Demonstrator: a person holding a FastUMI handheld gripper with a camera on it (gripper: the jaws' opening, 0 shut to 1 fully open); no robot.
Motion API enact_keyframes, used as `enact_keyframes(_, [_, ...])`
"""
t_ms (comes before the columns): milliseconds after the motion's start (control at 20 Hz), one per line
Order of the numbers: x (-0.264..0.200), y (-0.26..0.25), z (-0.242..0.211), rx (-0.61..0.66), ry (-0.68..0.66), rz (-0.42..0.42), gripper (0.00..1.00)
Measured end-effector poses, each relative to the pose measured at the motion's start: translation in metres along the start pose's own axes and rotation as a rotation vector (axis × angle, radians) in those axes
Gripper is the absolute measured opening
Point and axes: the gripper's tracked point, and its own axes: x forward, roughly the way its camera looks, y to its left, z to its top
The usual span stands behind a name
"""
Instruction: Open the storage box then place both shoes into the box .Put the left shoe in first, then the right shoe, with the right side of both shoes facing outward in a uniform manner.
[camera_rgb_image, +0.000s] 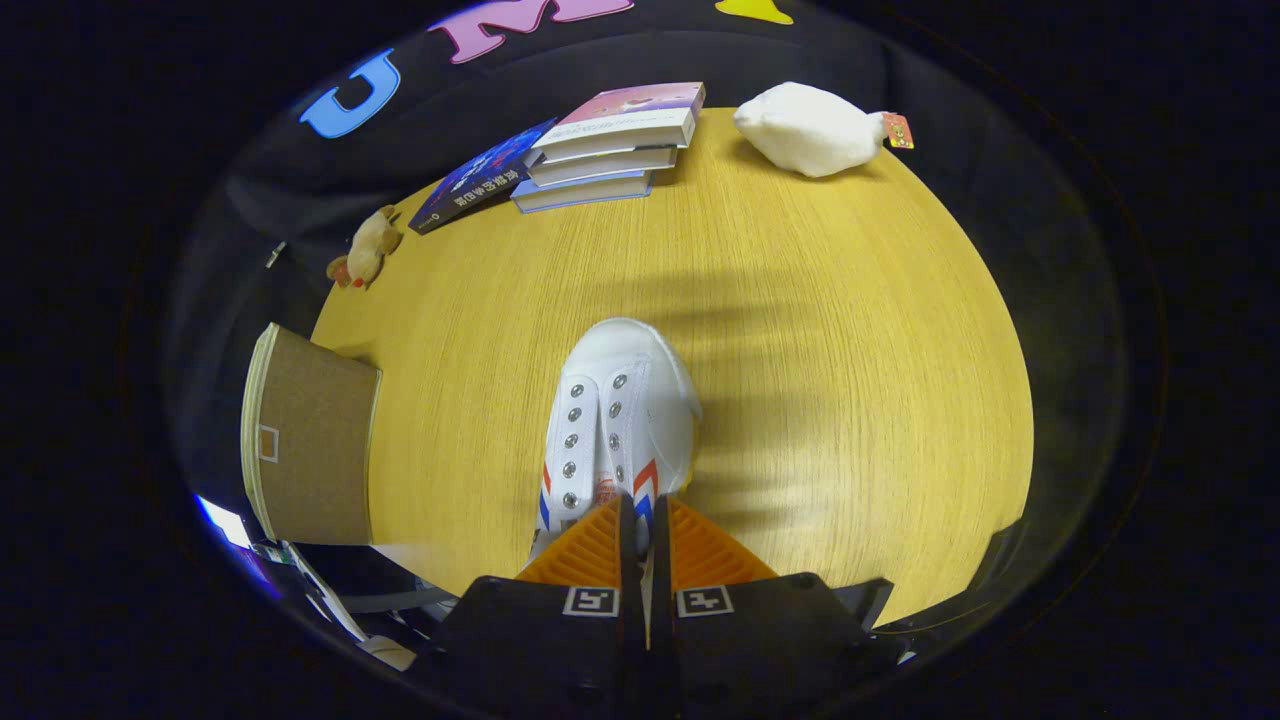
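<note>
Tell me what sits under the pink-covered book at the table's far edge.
Two more books lie stacked under the pink-covered book, and a dark blue book leans beside. What lies behind the stack is hidden.

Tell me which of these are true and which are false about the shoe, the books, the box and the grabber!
1. The gripper has its fingers closed on the white shoe. True: both fingers pinch its heel end.
2. The shoe has laces tied in a bow. False: the eyelets are bare, with no laces.
3. A stack of books lies on the wooden table beyond the shoe. True.
4. The white stuffed toy sits on top of the books. False: it lies on the table beside them, apart.
5. The shoe is inside the brown box. False: the box stands off to the side of the shoe.
</note>
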Motion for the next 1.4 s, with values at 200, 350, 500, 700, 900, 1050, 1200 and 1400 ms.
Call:
enact_keyframes(200, [-0.035, 0.022, 0.013, 0.006, -0.072, 0.011, 0.06])
enact_keyframes(350, [-0.064, 0.059, 0.036, 0.028, -0.150, 0.080, 0.06])
enact_keyframes(500, [-0.072, 0.061, 0.064, -0.032, -0.221, 0.018, 0.05])
enact_keyframes(700, [-0.041, 0.032, 0.039, -0.124, -0.155, -0.113, 0.05])
enact_keyframes(900, [0.001, 0.034, -0.017, -0.004, 0.012, -0.039, 0.55])
enact_keyframes(1050, [0.033, 0.024, -0.036, 0.017, 0.080, -0.053, 0.55])
enact_keyframes(1200, [0.050, 0.025, -0.044, 0.039, 0.138, -0.036, 0.57])
enact_keyframes(1400, [0.039, 0.015, -0.037, 0.123, 0.084, 0.022, 0.10])
